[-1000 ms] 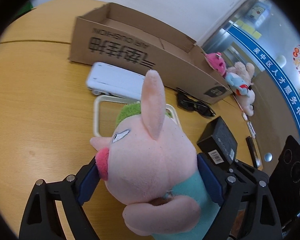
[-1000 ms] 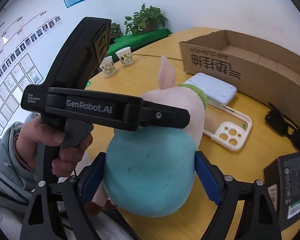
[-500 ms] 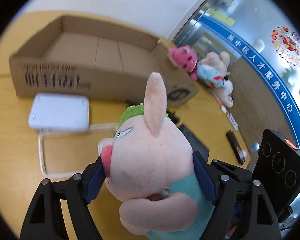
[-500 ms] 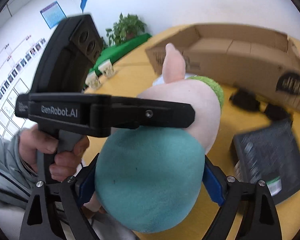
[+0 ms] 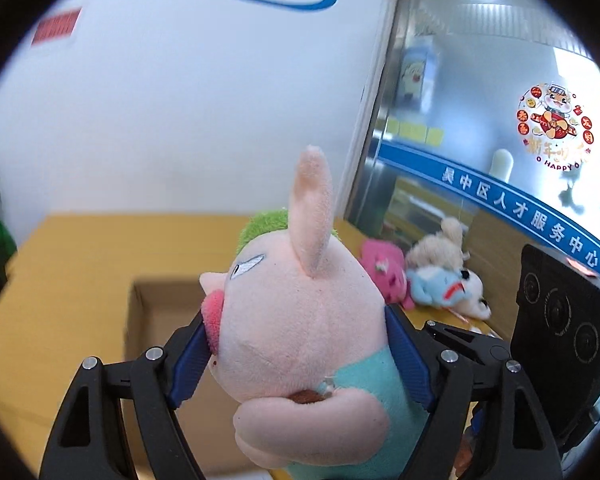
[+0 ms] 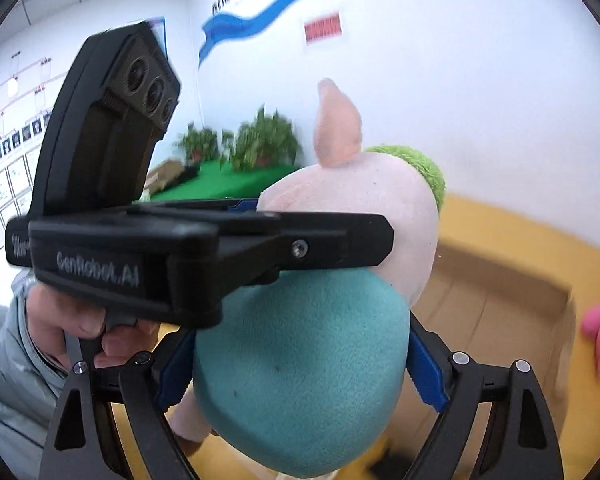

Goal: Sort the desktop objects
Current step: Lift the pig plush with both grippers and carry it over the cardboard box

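Plush pig (image 5: 300, 332) up in the air, clamped by both your grippers at once. Your left gripper (image 5: 296, 354) has its blue pads (image 5: 188, 360) spread wide and pressed on either side of the pink head; your right gripper (image 6: 300, 364) is just as wide, pads squeezing the teal belly (image 6: 300, 364). Below and beyond the pig sits the open cardboard box (image 5: 156, 312) on the yellow table (image 5: 72, 264) (blurred in both views, so the inside is hard to read). Past the box's far right end you've got a pile of other soft toys: a pink one (image 5: 384, 276), a blue one (image 5: 440, 286) and a beige one (image 5: 436, 248), touching each other. In the right wrist view your left tool's black body (image 6: 148, 248) and your hand (image 6: 84, 324) on its handle block most of the left side, grey sleeve (image 6: 8, 360) under it. Potted plants (image 6: 260, 144) stand on a green surface by the white wall behind. Pig's upright ear (image 5: 312, 208) and green tuft (image 5: 264, 224) cover part of the box's back edge.
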A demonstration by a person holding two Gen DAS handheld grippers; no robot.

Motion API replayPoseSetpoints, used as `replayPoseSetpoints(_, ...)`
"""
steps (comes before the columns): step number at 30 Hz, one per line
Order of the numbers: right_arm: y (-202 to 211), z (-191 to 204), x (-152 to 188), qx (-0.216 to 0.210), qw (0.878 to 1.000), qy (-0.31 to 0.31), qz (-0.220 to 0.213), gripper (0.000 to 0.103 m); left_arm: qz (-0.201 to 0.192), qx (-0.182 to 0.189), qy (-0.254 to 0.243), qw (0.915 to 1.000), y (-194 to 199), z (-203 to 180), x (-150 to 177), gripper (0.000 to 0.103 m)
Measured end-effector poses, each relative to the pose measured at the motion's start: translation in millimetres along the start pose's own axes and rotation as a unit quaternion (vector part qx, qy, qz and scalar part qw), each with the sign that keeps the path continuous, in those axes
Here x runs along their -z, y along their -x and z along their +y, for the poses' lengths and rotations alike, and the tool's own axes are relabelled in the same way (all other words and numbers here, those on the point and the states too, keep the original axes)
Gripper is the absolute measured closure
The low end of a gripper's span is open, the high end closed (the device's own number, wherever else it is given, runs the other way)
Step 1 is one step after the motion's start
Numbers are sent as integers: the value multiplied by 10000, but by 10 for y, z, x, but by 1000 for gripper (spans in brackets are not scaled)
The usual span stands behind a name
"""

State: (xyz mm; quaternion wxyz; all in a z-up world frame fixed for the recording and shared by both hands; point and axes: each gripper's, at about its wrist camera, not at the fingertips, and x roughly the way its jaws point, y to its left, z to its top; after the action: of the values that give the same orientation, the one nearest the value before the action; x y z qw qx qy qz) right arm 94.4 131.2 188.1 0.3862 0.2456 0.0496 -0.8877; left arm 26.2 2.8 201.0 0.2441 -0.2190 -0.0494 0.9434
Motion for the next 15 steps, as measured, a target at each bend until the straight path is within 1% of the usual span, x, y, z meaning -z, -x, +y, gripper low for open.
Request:
replayPoseSetpoints(3, -74, -177, -427, 48, 9994, 65, -329, 14, -207, -22, -265, 9994, -151, 139, -395, 23)
replayPoseSetpoints(6, -198, -408, -753, 105, 9983, 16, -576, 14, -327, -24, -420, 9986, -347, 300, -626, 23)
replayPoseSetpoints(9, -381, -624, -952, 0, 9973, -83, -728, 14, -334, -39, -351, 9988, -592, 531, -785, 23)
replayPoseSetpoints(11, -540, -721, -1035, -8, 9972, -104, -740, 14, -259, -51, -308, 9992, -785, 731, -849, 23)
replayPoseSetpoints(14, -876, -888, -1126, -67, 9979, -210, -617, 14, -81, -69, -194, 9998, -1102, 1030, -893, 23)
replayPoseSetpoints(15, -1033, -966, -1135, -124, 9980, -291, -546, 14, 34, -109, -105, 9999, -1234, 1161, -874, 23)
